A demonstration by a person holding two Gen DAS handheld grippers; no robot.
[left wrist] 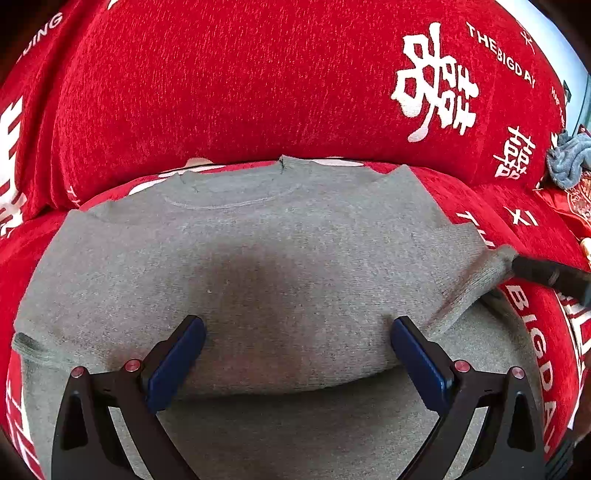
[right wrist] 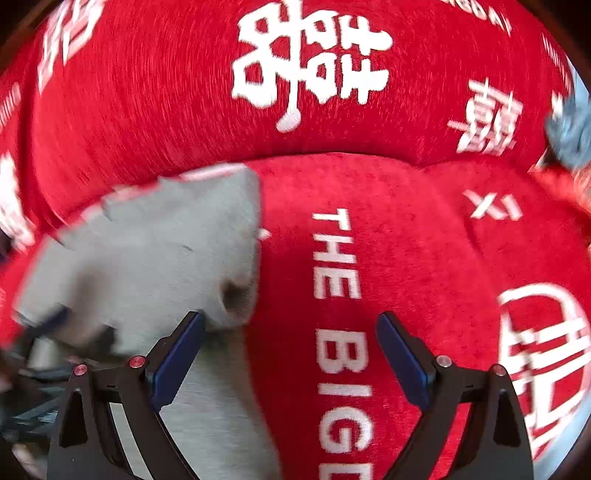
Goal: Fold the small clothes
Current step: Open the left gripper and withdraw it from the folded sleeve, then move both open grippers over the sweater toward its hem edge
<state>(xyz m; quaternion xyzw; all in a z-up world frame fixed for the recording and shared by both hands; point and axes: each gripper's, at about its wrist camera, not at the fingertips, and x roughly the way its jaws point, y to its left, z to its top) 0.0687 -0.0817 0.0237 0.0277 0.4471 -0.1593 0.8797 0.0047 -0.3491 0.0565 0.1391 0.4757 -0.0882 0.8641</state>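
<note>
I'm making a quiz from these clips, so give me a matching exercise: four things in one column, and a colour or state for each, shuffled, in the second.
Things:
1. sweater
2. sofa cover
3. left gripper
4. crumpled cloth

Descriptions:
A. red with white lettering
B. blue-grey, bunched at the far right
C. open, above grey fabric
D. grey, spread flat on the seat

Pairs: 1-D, 2-A, 3-C, 4-B

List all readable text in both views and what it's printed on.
"THE BIG DAY": white print on the red sofa cover, on the seat and again on the backrest.
"XI": seat of the cover.
"UING": cut-off word, top left of the backrest.
Large white Chinese double-happiness sign: backrest.
Grey sweater: no text.
Other edge prints: too cropped or blurred to read.
</note>
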